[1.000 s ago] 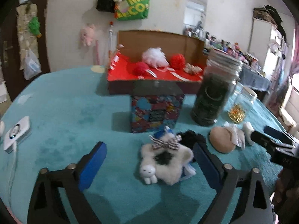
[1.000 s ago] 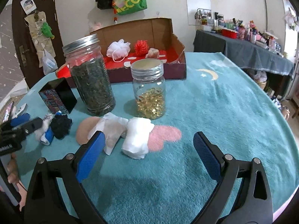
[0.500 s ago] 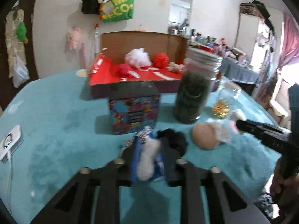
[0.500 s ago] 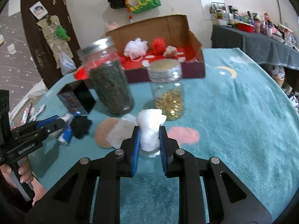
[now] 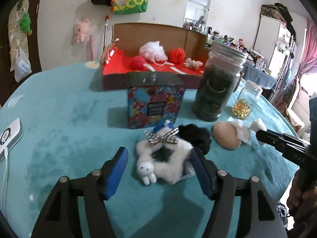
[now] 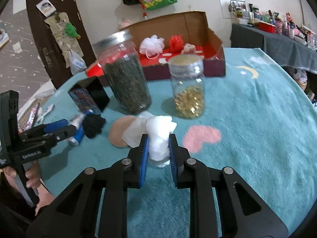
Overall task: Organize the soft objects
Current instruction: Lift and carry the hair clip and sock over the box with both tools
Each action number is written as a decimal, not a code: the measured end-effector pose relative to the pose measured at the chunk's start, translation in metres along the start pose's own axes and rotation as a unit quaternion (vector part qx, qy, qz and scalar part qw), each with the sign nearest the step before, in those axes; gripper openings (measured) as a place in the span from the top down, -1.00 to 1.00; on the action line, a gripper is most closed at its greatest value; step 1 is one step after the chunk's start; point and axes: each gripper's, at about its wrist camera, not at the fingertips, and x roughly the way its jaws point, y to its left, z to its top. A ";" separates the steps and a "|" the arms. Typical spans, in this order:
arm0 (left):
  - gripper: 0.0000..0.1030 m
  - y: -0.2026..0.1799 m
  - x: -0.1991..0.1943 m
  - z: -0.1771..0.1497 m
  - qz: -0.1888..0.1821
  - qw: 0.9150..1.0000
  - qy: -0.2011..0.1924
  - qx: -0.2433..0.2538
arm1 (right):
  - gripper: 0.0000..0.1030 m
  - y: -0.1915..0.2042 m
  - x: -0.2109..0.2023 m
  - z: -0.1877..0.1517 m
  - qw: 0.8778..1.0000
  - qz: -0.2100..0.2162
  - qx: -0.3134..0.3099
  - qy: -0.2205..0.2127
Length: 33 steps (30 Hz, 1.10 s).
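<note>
A white fluffy toy (image 5: 168, 156) with a checked bow and a tiny rabbit lies on the teal cloth between the fingers of my left gripper (image 5: 158, 156). Its jaws are opening; the left pad stands clear of the toy and the right pad is at its edge. A black pompom (image 5: 195, 136) and a tan round puff (image 5: 225, 136) lie just behind. My right gripper (image 6: 158, 140) is shut on a white soft wad (image 6: 159, 129), beside the tan puff (image 6: 117, 130) and a thin white sheet (image 6: 132, 133).
A red-lined cardboard box (image 5: 150, 79) at the back holds a white mesh puff and red pompoms. A colourful small box (image 5: 156, 105), a tall jar of dark stuff (image 5: 216, 87) and a smaller jar of gold pieces (image 6: 188, 91) stand in front of it. A white device (image 5: 10, 136) lies far left.
Both grippers closed from wide open. The left squeezed the fluffy toy, then opened again and the toy lies loose. The right closed on the white wad and still grips it.
</note>
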 end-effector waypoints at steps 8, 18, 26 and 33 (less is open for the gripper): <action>-0.55 0.015 0.008 0.001 -0.030 0.999 0.019 -0.040 | 0.34 -0.003 0.005 -0.007 1.000 -0.022 -0.009 0.016; -0.09 -0.001 0.010 -0.003 -0.036 0.999 0.018 0.003 | -0.57 -0.003 0.000 -0.006 0.999 -0.034 -0.011 -0.011; 0.21 -0.012 0.000 -0.004 -0.048 0.999 0.002 0.020 | 0.64 -0.004 0.001 -0.009 1.000 0.005 -0.009 -0.002; 0.21 -0.025 -0.017 0.007 -0.058 0.997 -0.024 0.038 | 0.64 0.009 -0.016 0.000 0.999 0.020 -0.030 -0.032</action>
